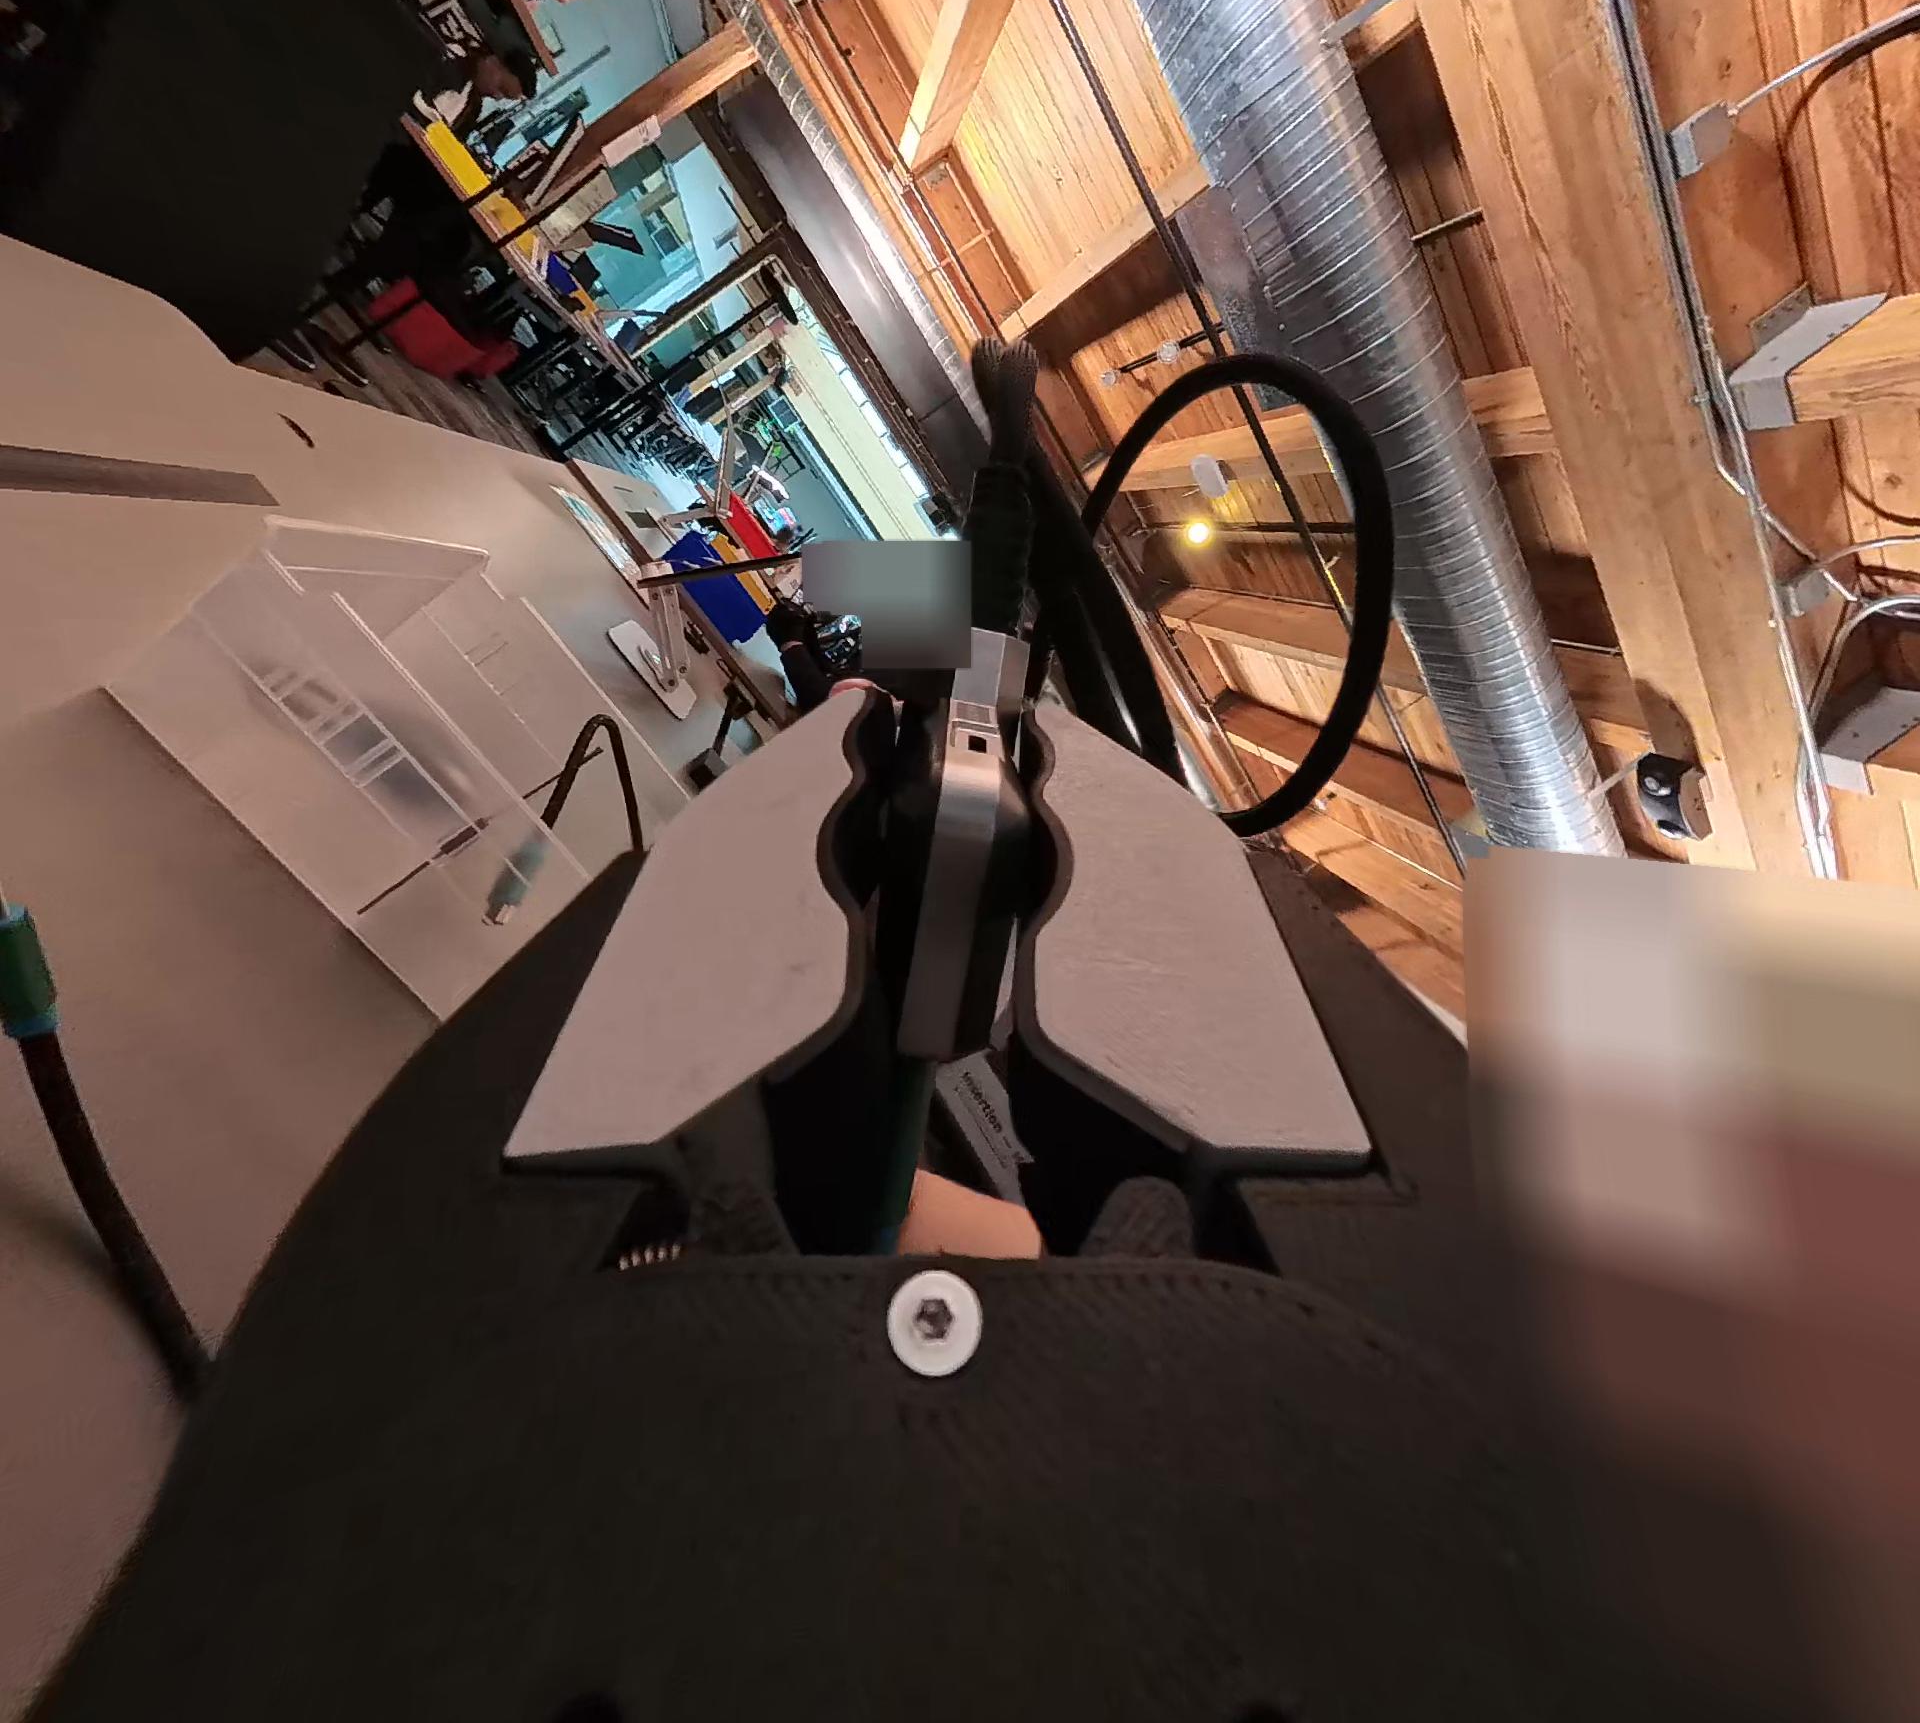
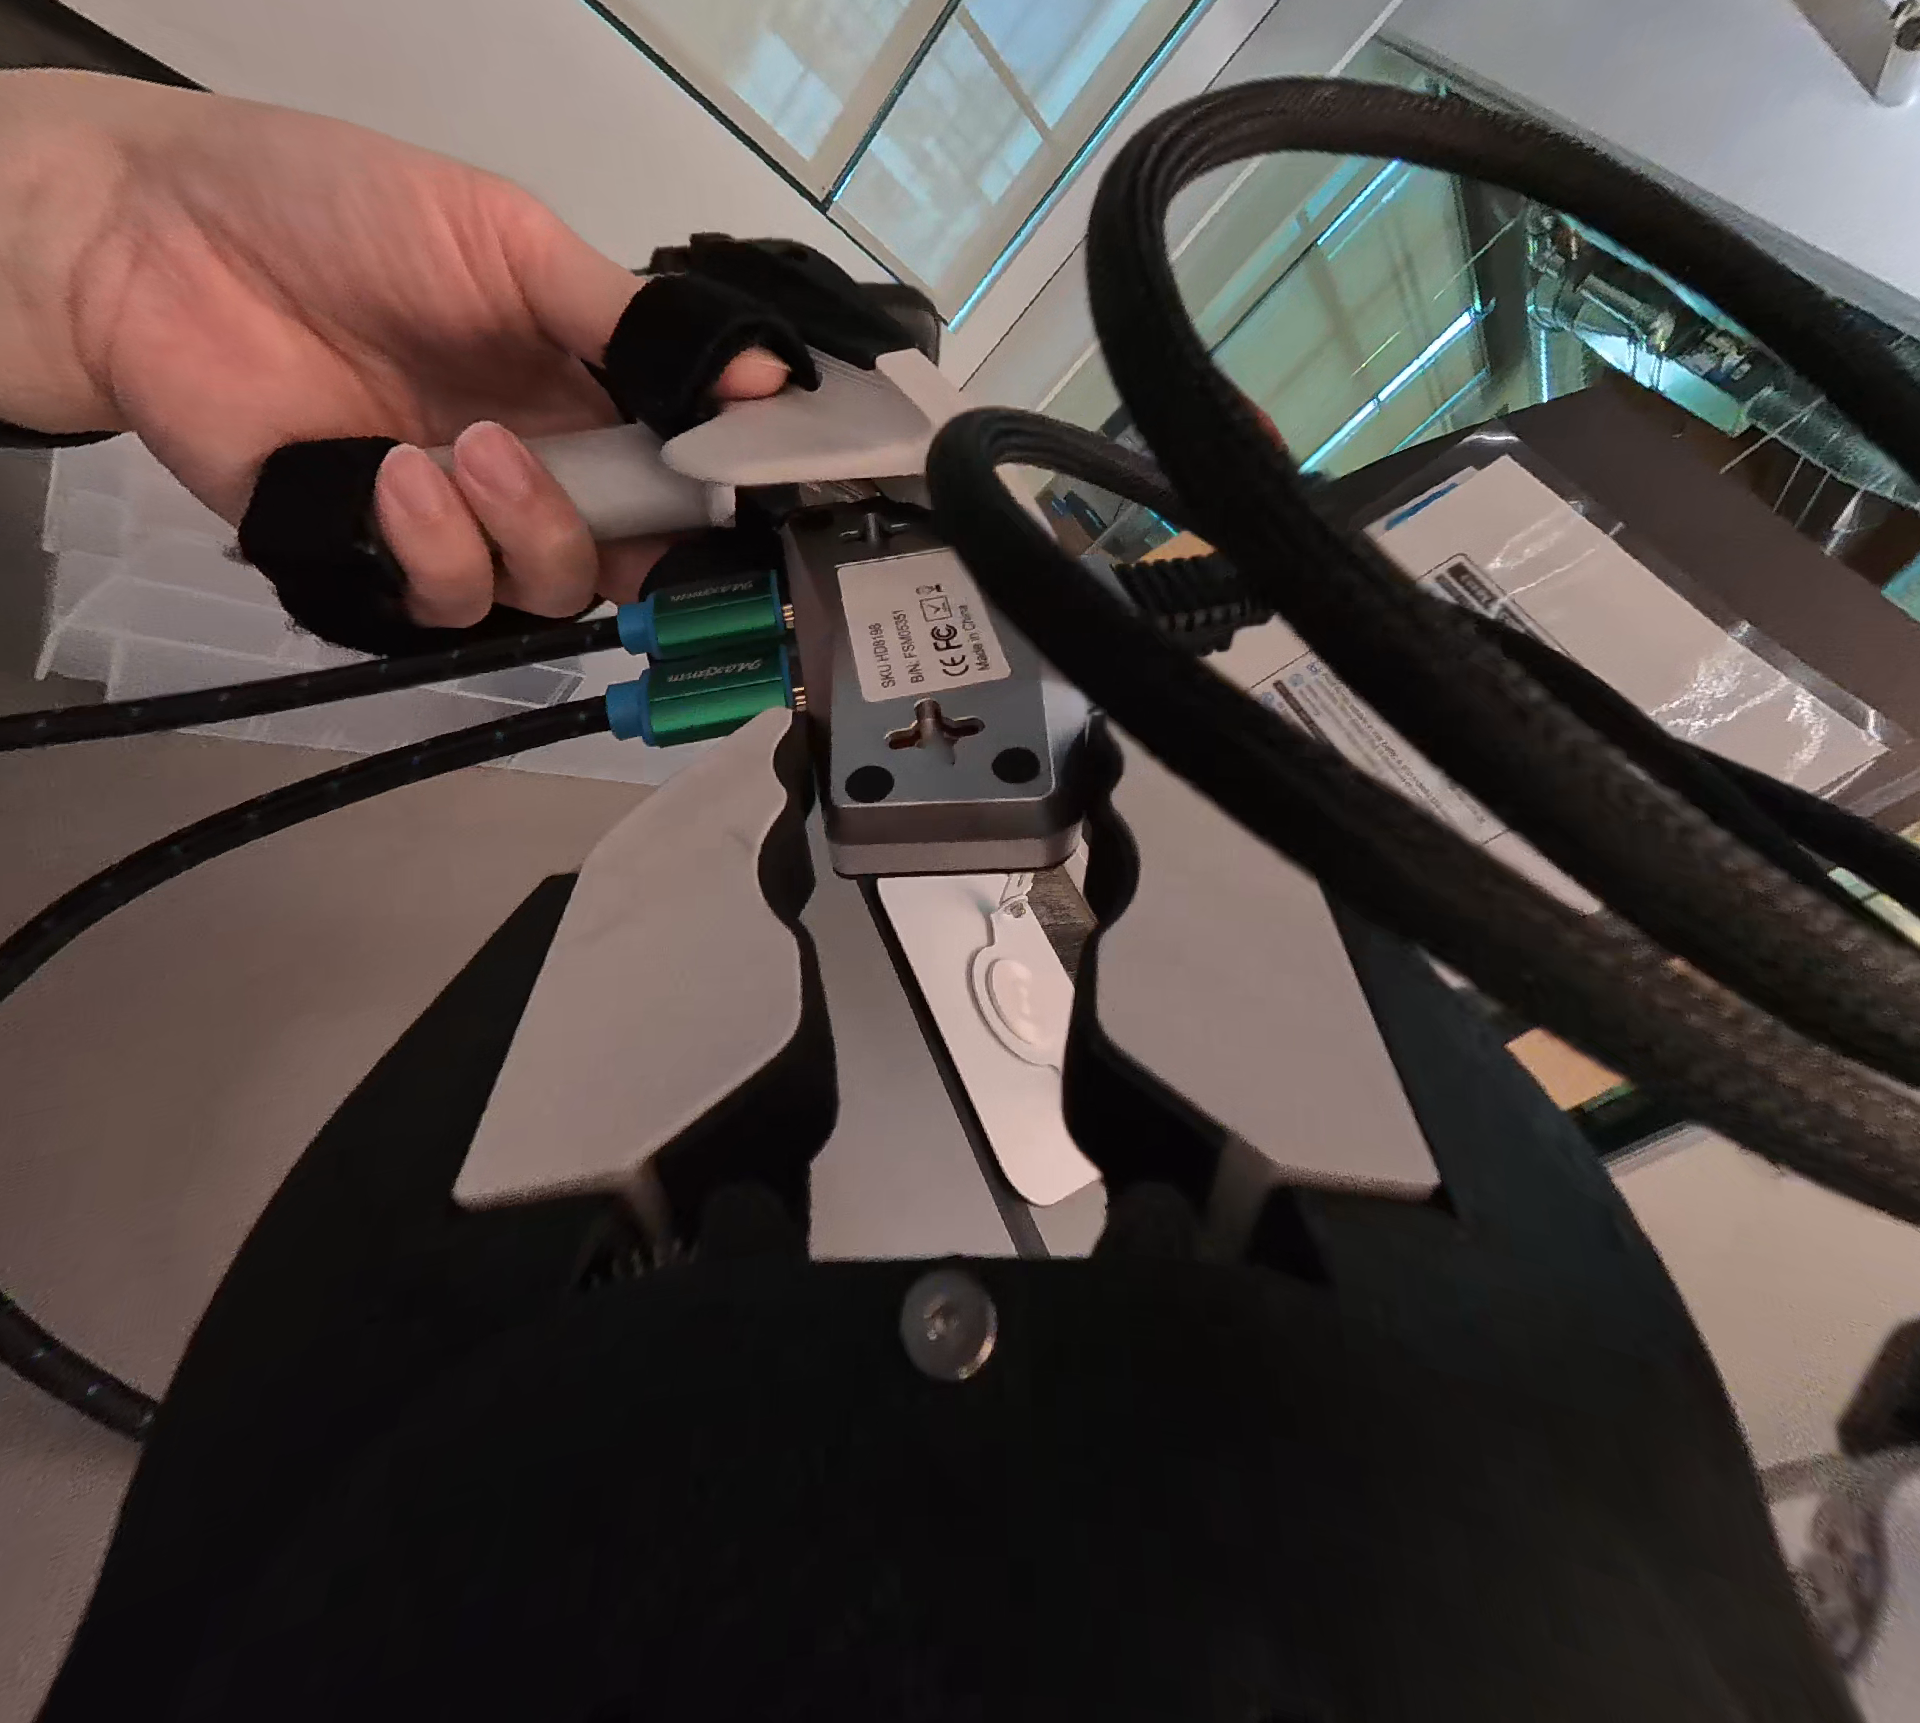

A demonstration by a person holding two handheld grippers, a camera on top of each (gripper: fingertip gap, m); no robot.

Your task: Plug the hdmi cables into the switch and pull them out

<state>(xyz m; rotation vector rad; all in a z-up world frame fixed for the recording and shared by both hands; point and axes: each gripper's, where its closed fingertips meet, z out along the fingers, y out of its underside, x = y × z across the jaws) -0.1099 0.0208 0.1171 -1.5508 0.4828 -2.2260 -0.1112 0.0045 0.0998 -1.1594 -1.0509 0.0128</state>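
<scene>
Both grippers clamp the grey HDMI switch [image 2: 940, 717], which is held above the tabletop [image 2: 260, 894]. The right gripper [image 2: 940, 800] fingers close on its near end; the left gripper [image 1: 956, 800] fingers close on its far end. Two green-shelled HDMI plugs [image 2: 712, 660] sit in its left-side ports. Black braided cables [image 2: 1455, 738] loop at right.
</scene>
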